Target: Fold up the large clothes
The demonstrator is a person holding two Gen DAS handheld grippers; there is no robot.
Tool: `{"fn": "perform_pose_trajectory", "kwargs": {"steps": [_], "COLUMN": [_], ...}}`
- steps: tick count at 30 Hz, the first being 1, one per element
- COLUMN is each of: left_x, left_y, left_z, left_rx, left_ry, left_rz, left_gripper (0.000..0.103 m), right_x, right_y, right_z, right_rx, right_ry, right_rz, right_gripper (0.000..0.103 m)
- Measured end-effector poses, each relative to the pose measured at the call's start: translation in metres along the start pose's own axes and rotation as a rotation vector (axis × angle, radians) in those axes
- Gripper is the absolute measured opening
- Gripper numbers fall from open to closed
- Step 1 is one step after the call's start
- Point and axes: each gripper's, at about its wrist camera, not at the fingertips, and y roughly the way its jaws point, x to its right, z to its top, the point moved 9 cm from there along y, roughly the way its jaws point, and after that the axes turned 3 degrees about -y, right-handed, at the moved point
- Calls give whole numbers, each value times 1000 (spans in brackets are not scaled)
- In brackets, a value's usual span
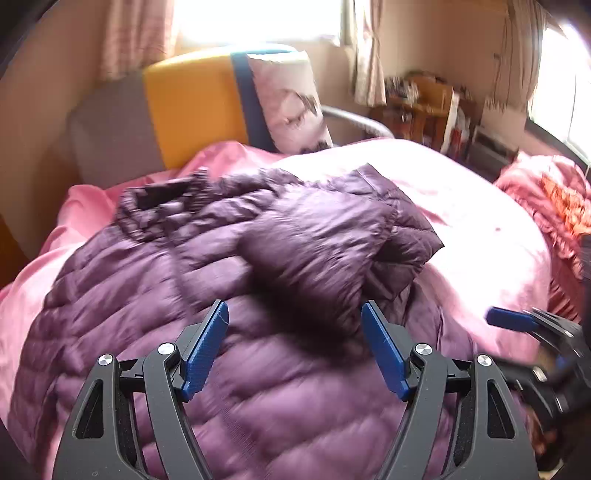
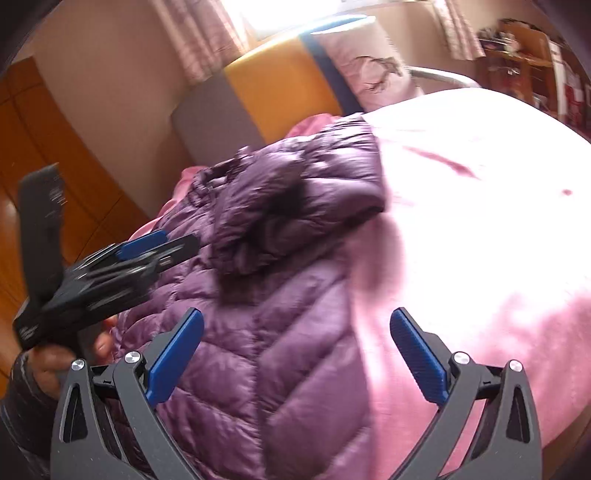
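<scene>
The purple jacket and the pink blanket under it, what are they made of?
The purple jacket looks like thin, shiny nylon stuffed with padding: it gleams and puffs up between stitched lines. The pink blanket looks like soft matte cotton, though glare hides its weave.

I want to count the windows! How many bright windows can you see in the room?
2. One window is behind the bed's yellow headboard; another window is on the right-hand wall. More may be out of view.

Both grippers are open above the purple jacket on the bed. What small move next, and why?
Probably lower the right gripper onto the jacket's right edge beside the pink bedspread and pinch it. Both grippers hold nothing, the left gripper hovers mid-jacket, a sleeve already lies folded across, and that side looks unfolded.
</scene>
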Motion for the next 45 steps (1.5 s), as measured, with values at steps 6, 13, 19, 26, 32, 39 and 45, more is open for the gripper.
{"fn": "perform_pose_trajectory", "kwargs": {"steps": [6, 13, 19, 26, 32, 39, 45], "left_x": [7, -84, -167, -228, -254, -261, -267], "left_y": [58, 5, -17, 11, 17, 22, 24], "left_z": [11, 47, 43, -18, -62, -50, -47], "left_rx": [-81, 78, 148, 79, 67, 57, 44], "left_ry": [15, -373, -612, -841, -1034, -1007, -981], "left_rz": [93, -60, -136, -161, -207, -201, -173], "left_gripper": [30, 11, 11, 11, 36, 36, 16], "right_x": [19, -5, -44, -47, -24, -32, 8], "right_y": [-11, 3, 43, 51, 66, 91, 115], "right_z": [2, 24, 50, 82, 96, 72, 108], "right_rx": [10, -5, -44, -7, -29, -112, 37], "right_ry": [42, 107, 103, 72, 91, 267, 525], "right_rz": [4, 224, 324, 260, 132, 322, 277], "right_gripper": [101, 101, 101, 100, 84, 97, 97]}}
